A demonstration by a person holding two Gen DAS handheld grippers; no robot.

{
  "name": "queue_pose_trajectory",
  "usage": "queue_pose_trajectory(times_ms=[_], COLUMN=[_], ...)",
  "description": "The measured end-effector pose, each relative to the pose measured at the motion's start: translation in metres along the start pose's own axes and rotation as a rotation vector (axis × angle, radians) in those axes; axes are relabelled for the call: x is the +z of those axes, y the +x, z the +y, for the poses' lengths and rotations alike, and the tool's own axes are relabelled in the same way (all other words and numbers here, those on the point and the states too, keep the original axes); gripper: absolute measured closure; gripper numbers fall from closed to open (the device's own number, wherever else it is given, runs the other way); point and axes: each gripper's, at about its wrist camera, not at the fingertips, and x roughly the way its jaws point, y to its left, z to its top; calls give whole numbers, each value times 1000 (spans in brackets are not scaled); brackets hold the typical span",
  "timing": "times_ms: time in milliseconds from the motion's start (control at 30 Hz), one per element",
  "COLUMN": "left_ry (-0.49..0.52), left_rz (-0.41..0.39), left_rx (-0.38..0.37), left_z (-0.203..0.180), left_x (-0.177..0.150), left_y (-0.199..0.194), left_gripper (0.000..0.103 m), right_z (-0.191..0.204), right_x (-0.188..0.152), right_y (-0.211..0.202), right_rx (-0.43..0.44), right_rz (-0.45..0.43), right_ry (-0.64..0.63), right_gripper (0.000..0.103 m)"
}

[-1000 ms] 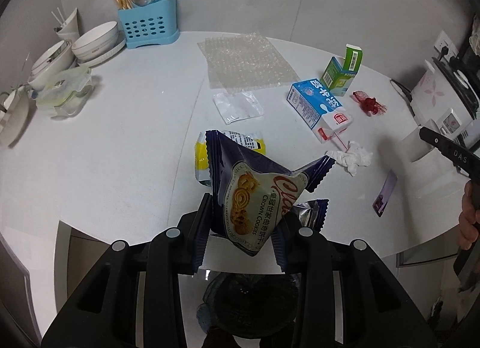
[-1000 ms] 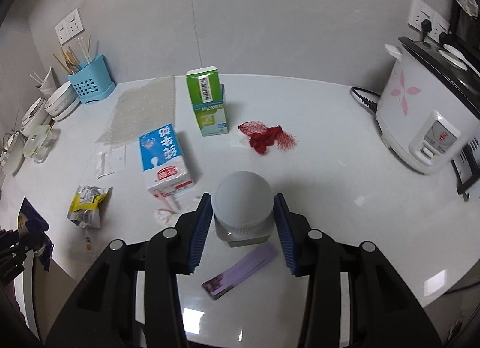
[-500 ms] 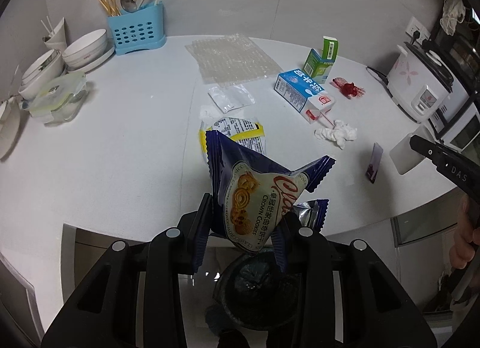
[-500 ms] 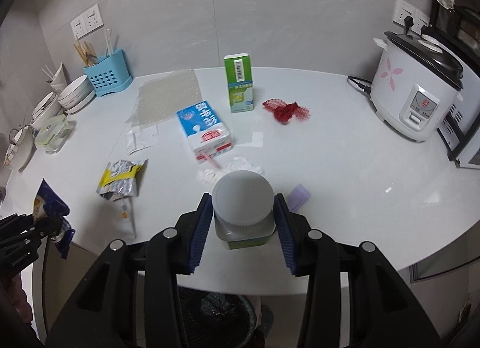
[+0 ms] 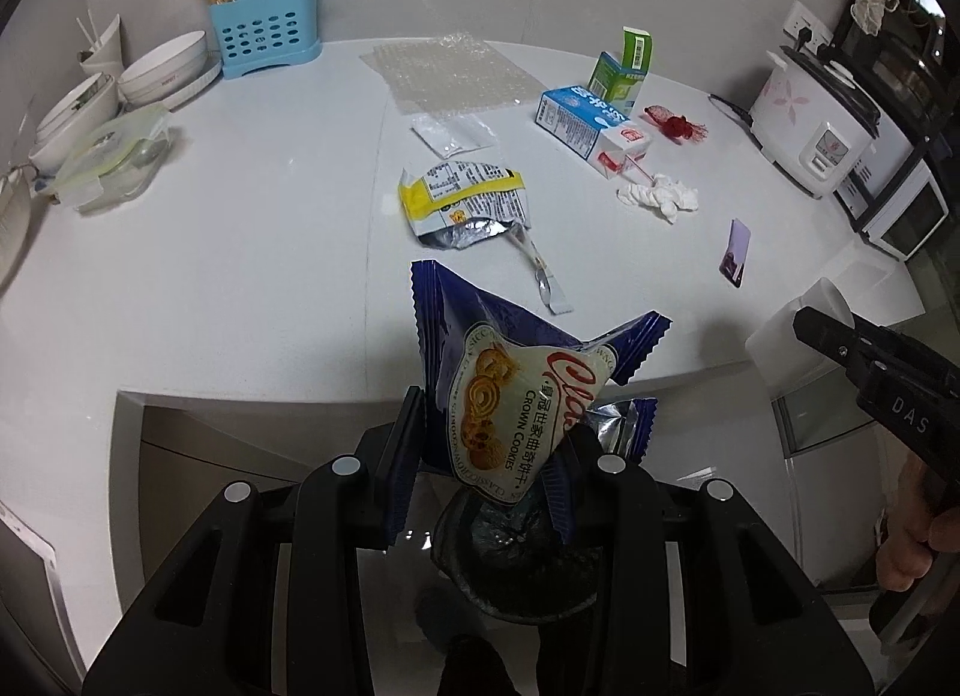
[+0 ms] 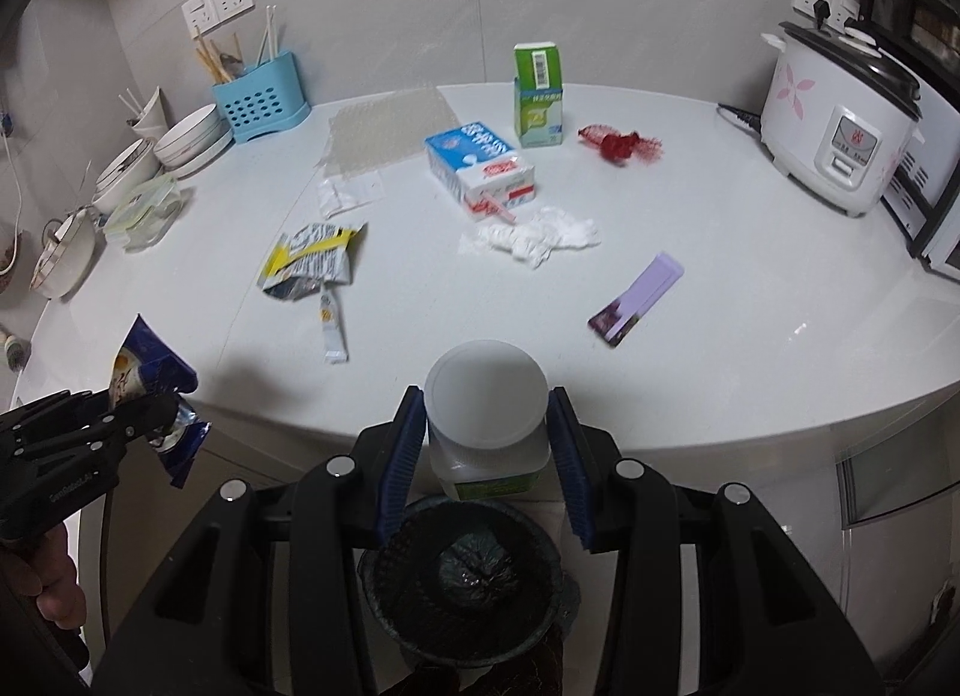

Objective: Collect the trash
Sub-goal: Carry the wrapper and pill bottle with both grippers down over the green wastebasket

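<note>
My left gripper is shut on a dark blue cookie bag, held off the counter's front edge above a black bin on the floor. My right gripper is shut on a white plastic jar with a green label, also past the counter edge and over the same bin. On the white counter lie a yellow and silver wrapper, a small sachet, a crumpled tissue, a purple wrapper, a blue milk carton, a green carton and red netting.
Bubble wrap and a clear packet lie further back. A blue utensil holder, stacked bowls and a lidded container line the left. A rice cooker stands at the right. Cabinet fronts run under the counter edge.
Both grippers have pulled back from over the counter to beyond its front edge, each keeping its load. The bin now shows fully below both of them.
</note>
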Motion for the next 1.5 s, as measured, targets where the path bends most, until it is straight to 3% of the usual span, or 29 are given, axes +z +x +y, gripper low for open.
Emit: queue_pose_trajectory(times_ms=[300, 833, 1033, 1233, 1500], left_ry=[6, 21, 31, 37, 15], left_rz=[11, 104, 145, 174, 192], left_rx=[-33, -69, -82, -47, -35], left_z=[0, 0, -3, -1, 0], left_x=[-36, -101, -120, -129, -133], left_y=[13, 64, 83, 92, 100], left_gripper=[68, 68, 68, 68, 68], right_z=[5, 20, 27, 30, 34], right_x=[-43, -131, -150, -161, -177], right_y=[8, 64, 84, 103, 135], right_rx=[30, 71, 94, 89, 95], right_rz=[44, 161, 193, 225, 315], right_ry=[-2, -33, -42, -42, -39], right_gripper=[63, 63, 63, 63, 63])
